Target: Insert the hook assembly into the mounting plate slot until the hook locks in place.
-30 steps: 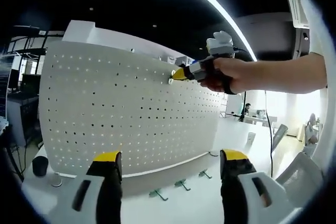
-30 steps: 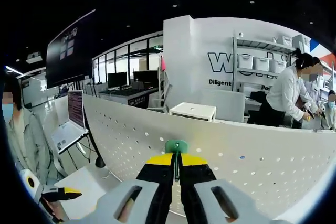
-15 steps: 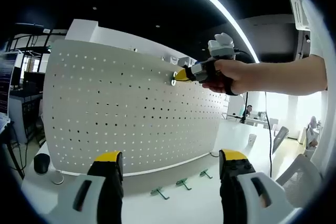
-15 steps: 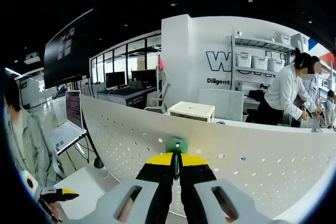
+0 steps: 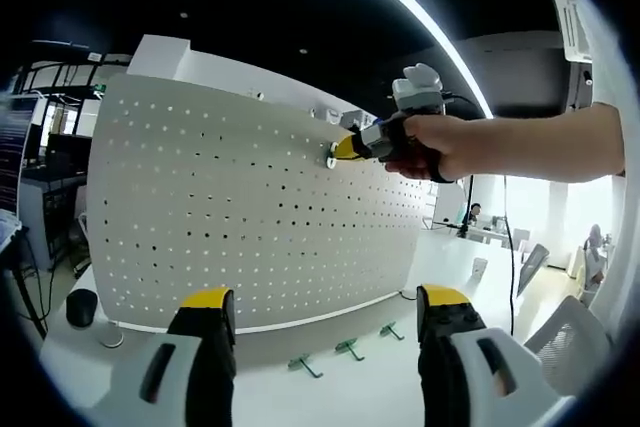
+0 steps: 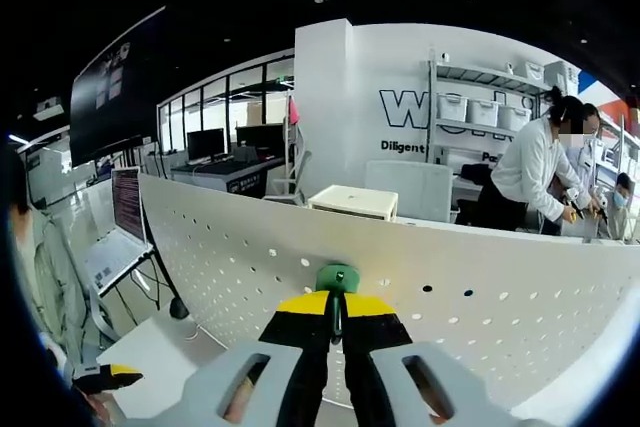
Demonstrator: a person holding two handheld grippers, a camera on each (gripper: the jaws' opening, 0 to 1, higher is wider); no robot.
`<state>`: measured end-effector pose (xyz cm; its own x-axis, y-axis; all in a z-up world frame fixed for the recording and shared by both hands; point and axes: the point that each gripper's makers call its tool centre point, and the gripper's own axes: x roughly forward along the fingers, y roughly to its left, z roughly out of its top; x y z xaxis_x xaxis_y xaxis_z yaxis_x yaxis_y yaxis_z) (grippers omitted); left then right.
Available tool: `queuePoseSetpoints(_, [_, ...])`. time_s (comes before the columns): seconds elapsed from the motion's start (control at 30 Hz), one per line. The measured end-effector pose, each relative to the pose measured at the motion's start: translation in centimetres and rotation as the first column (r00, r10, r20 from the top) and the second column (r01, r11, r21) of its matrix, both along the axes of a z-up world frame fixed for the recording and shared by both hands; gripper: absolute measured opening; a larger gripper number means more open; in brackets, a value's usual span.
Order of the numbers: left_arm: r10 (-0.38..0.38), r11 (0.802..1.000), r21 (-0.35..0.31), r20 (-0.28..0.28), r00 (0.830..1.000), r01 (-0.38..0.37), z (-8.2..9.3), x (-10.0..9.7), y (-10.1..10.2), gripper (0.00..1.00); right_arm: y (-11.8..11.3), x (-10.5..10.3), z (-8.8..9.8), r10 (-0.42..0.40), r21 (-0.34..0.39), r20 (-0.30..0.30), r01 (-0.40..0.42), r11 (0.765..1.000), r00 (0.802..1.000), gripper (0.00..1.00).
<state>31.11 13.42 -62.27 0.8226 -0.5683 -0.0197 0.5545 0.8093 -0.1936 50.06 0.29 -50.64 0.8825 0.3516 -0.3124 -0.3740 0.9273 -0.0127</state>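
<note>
Little has shifted since the earlier frames: the right gripper (image 6: 335,319) still pinches the green hook (image 6: 337,278) between its pressed-together jaws, holding it against the white pegboard (image 5: 240,217) near that board's top edge. Seen from the left gripper view, a hand (image 5: 425,147) carries it there, while the left gripper (image 5: 325,312) hangs spread and empty above the tabletop (image 5: 370,387), where three spare hooks (image 5: 345,350) lie along the pegboard's foot.

Hook (image 6: 337,277) mostly hidden between the closed jaws of right gripper (image 6: 336,299); only green head visible. Contact between hook and pegboard (image 5: 250,217) too small to judge in left gripper view. Spare hooks (image 5: 345,351) along pegboard's lower edge too small to detail.
</note>
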Motion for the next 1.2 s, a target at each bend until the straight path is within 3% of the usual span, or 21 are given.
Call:
queuePoseSetpoints(0.23, [-0.007,1.0,-0.008,0.0,1.0,0.007,0.0,-0.28,-0.12,0.75,-0.05,0.13,0.0,-0.022,-0.009,-0.002,0.022,1.0,1.0,0.01])
queuePoseSetpoints(0.43, [-0.001,1.0,-0.022,-0.002,1.0,0.001,-0.06,-0.39,0.1,0.74,0.03,0.14,-0.07,-0.043,-0.062,0.005,0.044,0.997,0.999,0.01])
queuePoseSetpoints(0.8, [-0.013,0.999,-0.039,0.003,1.0,0.013,-0.09,-0.65,-0.23,0.73,-0.09,0.32,0.01,-0.114,-0.069,0.002,0.114,0.991,0.993,0.01])
queuePoseSetpoints(1.2, [-0.009,0.999,-0.049,0.004,1.0,0.01,0.06,-1.02,0.6,0.73,-0.02,0.55,0.12,-0.162,-0.097,0.048,0.166,0.981,0.986,0.02])
